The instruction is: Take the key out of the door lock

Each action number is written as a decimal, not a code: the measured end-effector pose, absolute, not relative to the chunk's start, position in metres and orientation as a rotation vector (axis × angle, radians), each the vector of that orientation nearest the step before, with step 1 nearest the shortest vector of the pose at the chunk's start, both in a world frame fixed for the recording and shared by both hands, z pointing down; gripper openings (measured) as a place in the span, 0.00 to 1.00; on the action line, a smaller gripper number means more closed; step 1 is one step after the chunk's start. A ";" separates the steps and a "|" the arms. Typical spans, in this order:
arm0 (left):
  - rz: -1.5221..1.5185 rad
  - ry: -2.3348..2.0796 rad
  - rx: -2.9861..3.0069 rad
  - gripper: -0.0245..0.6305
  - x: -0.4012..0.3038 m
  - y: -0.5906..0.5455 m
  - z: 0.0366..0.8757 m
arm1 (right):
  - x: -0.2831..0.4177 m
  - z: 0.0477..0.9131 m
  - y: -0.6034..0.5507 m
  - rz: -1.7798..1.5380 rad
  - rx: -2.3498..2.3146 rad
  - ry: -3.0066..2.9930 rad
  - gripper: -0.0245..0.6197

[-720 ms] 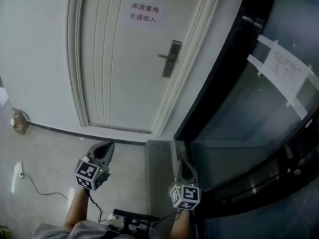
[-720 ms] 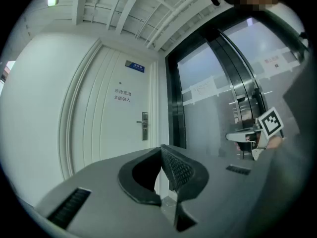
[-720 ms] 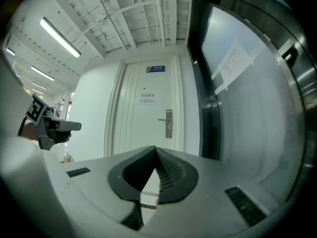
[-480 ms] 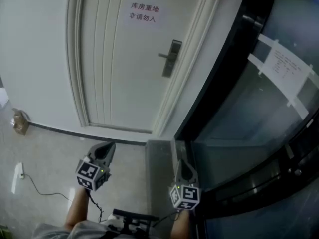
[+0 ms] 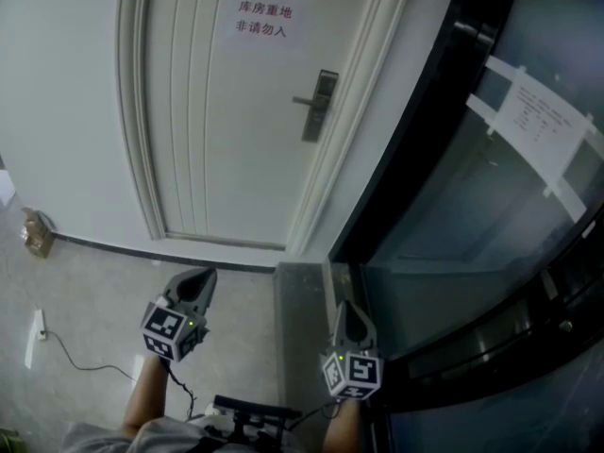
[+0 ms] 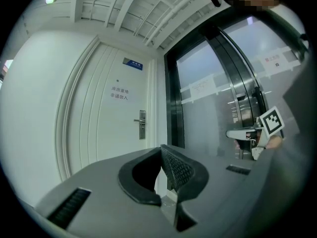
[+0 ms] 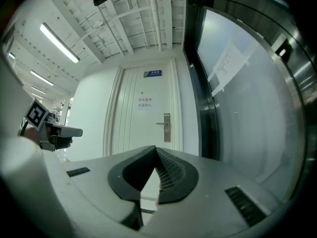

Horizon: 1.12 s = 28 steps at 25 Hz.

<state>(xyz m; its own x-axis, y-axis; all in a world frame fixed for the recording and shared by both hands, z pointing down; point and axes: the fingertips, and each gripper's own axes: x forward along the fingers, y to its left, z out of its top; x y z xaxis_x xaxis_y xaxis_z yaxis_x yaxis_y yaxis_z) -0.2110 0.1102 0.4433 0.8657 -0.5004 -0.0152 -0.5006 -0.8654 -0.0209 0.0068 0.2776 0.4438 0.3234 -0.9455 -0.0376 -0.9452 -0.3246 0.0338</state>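
Door lock (image 5: 318, 105) nudged up-frame; left claw (image 5: 194, 281), right claw (image 5: 347, 311) pressed together, apparently empty

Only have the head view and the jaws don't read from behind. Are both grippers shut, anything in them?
Observer: In its own view the left gripper has its jaws together, nothing between them.
Operator: Right one?
Observer: Same for the right gripper: jaws together, empty, with the lock plate straight ahead and far off.
Operator: Key in the lock?
Observer: The key is too small to make out in any view. The gripper views do show a blue sign above the door, which your view cuts off.
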 end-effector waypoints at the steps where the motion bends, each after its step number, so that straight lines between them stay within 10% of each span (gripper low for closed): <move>1: 0.017 0.809 -3.012 0.05 -0.210 0.112 0.442 | 0.009 0.444 0.278 -0.077 2.550 -1.823 0.05; 28: 0.027 0.938 -2.974 0.05 -0.161 0.088 0.448 | 0.070 0.461 0.246 -0.048 2.489 -1.894 0.05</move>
